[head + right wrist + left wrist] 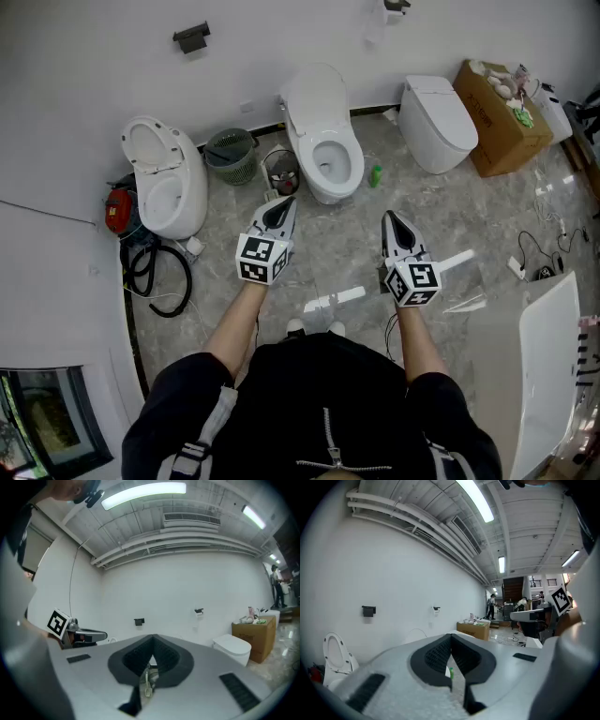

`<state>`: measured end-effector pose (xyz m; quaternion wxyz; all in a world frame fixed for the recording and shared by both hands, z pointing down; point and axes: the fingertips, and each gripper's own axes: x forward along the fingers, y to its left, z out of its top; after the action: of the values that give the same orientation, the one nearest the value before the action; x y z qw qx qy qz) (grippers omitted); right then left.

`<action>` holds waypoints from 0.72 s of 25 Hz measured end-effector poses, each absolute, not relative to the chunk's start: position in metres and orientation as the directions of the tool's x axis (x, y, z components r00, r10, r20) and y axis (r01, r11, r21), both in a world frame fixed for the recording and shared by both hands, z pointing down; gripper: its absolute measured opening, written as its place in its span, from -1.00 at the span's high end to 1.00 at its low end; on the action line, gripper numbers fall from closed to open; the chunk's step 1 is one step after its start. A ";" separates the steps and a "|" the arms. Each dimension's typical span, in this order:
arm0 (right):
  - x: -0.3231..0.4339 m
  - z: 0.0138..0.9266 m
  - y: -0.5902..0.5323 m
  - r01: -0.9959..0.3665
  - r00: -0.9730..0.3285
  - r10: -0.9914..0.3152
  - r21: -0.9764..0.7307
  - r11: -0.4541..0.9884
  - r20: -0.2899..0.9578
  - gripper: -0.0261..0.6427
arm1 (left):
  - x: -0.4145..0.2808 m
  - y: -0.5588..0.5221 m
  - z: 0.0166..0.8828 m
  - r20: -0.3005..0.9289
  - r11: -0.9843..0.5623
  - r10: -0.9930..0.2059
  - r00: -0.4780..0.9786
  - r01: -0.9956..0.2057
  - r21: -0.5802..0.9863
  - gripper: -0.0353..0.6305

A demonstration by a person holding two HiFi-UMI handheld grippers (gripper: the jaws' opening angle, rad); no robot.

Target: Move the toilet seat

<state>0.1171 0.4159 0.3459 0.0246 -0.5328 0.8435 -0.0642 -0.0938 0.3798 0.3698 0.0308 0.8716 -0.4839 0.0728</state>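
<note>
Head view, steeply down: left gripper (280, 202) and right gripper (388, 218) held out side by side over a grey marbled floor (469, 216), well apart from each other. Ahead of both, at the wall edge of that floor, a middle white ceramic toilet (309, 103) with lid tipped up toward the wall and white oval toilet seat (352, 161) lying round the bowl, clear of both tools. Just right of its base, a small green bottle (376, 174); to its left, a small round bin (282, 172) and a green slatted basket (232, 155). Left gripper view: black ribbed pads (436, 656) pressed together at the tips, pinching nothing. Right gripper view: black pads (166, 656) likewise pressed together and empty.
</note>
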 end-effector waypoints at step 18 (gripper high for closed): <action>0.159 0.359 0.433 -0.871 -0.480 -0.876 -0.148 0.469 0.046 0.91 | -0.049 0.396 0.379 0.157 -0.493 -0.860 0.486 -0.870 -0.008 0.88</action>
<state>0.1588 0.4329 0.3587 0.0183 -0.5096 0.8569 -0.0757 -0.0490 0.3965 0.3786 0.0361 0.8611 -0.5023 0.0698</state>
